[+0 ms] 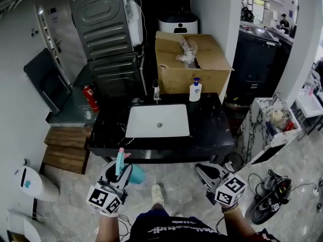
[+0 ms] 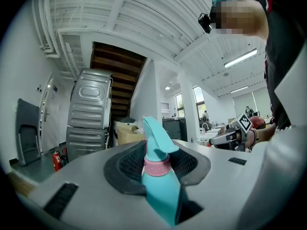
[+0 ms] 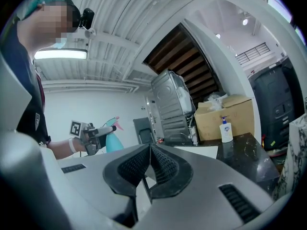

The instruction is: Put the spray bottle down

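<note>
A teal spray bottle (image 1: 122, 168) with a pink collar and nozzle tip stands upright between the jaws of my left gripper (image 1: 117, 177), which is shut on it near the neck. In the left gripper view the spray bottle (image 2: 158, 176) fills the gap between the black pads. It hangs in front of the black counter's (image 1: 212, 130) near left edge, over the floor. My right gripper (image 1: 211, 173) is at the lower right, in front of the counter, jaws shut with nothing between them. The right gripper view shows the spray bottle (image 3: 113, 139) off to its left.
A white sink basin (image 1: 158, 120) is set in the counter, with a tap (image 1: 156, 91) and a white soap pump bottle (image 1: 195, 90) behind it. A cardboard box (image 1: 189, 59), a grey metal appliance (image 1: 103, 29), a red fire extinguisher (image 1: 91, 97) and floor cables (image 1: 267, 195) surround it.
</note>
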Motion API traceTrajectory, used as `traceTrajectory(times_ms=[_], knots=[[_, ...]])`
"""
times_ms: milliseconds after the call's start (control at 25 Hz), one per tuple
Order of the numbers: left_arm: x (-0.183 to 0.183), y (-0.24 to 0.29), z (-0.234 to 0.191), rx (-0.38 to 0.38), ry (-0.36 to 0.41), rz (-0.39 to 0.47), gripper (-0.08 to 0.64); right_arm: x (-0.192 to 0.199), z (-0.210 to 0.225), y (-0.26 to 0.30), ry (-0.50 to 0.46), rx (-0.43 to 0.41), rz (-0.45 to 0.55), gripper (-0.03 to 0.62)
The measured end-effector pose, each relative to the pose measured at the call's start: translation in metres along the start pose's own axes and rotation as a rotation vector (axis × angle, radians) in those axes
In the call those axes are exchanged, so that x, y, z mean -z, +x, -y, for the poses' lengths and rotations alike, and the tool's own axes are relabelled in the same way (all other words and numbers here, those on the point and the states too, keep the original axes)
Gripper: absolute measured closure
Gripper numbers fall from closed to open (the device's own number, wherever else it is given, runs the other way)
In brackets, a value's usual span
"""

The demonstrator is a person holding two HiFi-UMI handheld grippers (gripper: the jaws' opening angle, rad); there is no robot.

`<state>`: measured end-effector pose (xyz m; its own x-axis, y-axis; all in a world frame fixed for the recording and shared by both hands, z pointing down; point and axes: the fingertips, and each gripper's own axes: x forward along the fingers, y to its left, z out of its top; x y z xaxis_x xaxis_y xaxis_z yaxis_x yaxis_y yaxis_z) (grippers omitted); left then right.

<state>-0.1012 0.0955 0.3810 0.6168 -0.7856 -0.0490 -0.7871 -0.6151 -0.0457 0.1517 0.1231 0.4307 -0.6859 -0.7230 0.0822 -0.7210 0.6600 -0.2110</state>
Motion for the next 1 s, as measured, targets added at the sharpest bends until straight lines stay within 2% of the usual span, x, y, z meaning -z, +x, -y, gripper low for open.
traceTrajectory(times_ms=[240, 360, 440, 600, 800, 1000], knots=[[0.018, 0.042, -0.047, -0.003, -0.02, 0.007, 0.413, 0.0, 0.021, 0.041, 0.007, 0.01, -0.013, 0.552], [0.019, 0.071, -0.077, 0.008, -0.019, 0.026, 0.413, -0.012, 0.043, 0.067, 0.03, 0.017, 0.022, 0.552], [0.019, 0.089, -0.102, 0.019, -0.007, 0.028, 0.413, -0.026, 0.06, 0.092, 0.038, 0.029, 0.054, 0.552], [0.023, 0.121, -0.162, 0.031, -0.008, 0.021, 0.413, -0.052, 0.089, 0.153, -0.015, 0.066, 0.072, 0.552], [0.02, 0.155, -0.23, 0.036, -0.015, 0.033, 0.413, -0.08, 0.104, 0.232, -0.043, 0.069, 0.08, 0.552], [0.024, 0.177, -0.28, 0.044, -0.022, 0.044, 0.413, -0.087, 0.113, 0.289, -0.036, 0.065, 0.062, 0.552]])
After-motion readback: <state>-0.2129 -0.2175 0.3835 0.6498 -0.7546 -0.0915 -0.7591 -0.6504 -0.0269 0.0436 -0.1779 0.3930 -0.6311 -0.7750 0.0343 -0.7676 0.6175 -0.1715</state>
